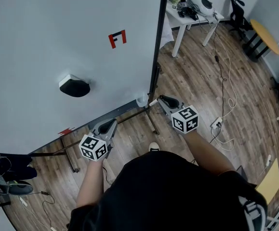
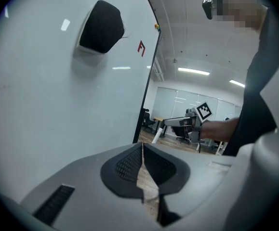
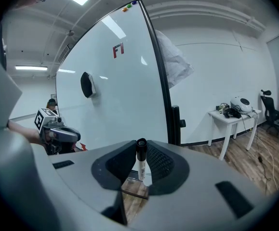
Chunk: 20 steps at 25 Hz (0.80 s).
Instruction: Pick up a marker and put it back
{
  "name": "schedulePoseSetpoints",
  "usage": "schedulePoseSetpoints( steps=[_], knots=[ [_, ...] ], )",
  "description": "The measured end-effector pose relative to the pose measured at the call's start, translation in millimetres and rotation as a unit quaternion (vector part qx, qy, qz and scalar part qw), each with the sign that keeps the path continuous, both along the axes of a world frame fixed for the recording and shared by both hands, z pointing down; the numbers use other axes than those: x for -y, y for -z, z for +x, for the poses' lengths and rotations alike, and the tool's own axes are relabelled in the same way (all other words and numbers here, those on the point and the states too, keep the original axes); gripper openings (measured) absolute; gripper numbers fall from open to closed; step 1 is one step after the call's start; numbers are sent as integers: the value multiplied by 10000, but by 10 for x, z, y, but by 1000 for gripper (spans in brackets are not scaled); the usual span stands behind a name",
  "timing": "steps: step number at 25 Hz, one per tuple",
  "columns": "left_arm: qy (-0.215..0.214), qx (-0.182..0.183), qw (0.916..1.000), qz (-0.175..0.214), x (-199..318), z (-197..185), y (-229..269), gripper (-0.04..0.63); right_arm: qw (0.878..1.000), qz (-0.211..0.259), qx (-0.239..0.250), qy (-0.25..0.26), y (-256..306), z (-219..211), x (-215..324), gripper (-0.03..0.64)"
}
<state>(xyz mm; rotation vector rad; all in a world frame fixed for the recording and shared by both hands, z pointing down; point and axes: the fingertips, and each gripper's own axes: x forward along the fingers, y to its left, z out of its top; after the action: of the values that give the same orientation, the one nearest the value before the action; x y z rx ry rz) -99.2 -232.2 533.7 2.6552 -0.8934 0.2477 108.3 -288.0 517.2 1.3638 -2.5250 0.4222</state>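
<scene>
A marker (image 3: 141, 166) with a white barrel and a black cap stands upright between the pads of my right gripper (image 3: 141, 150), which is shut on it. In the head view the marker's white end (image 1: 153, 102) pokes out of the right gripper (image 1: 162, 101) toward the lower right corner of the whiteboard (image 1: 43, 42). My left gripper (image 1: 108, 126) hovers low in front of the board's bottom edge. Its jaws meet at the tips with nothing between them (image 2: 142, 148). A black eraser (image 1: 73, 86) sticks to the board.
The whiteboard stands on a black frame with legs (image 1: 151, 121) on the wood floor. A white table (image 1: 197, 14) with gear is at the back right, with a round yellow table (image 1: 265, 35) and an office chair (image 1: 236, 9) beyond. Cables and a power strip (image 1: 217, 123) lie to the right.
</scene>
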Motion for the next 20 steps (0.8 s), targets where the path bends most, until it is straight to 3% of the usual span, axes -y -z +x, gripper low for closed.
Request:
schedulePoseSetpoints(
  steps=[20],
  knots=[
    [154, 28, 9998, -82, 53, -83, -22, 15, 9997, 38, -59, 232, -2, -138, 305, 61]
  ],
)
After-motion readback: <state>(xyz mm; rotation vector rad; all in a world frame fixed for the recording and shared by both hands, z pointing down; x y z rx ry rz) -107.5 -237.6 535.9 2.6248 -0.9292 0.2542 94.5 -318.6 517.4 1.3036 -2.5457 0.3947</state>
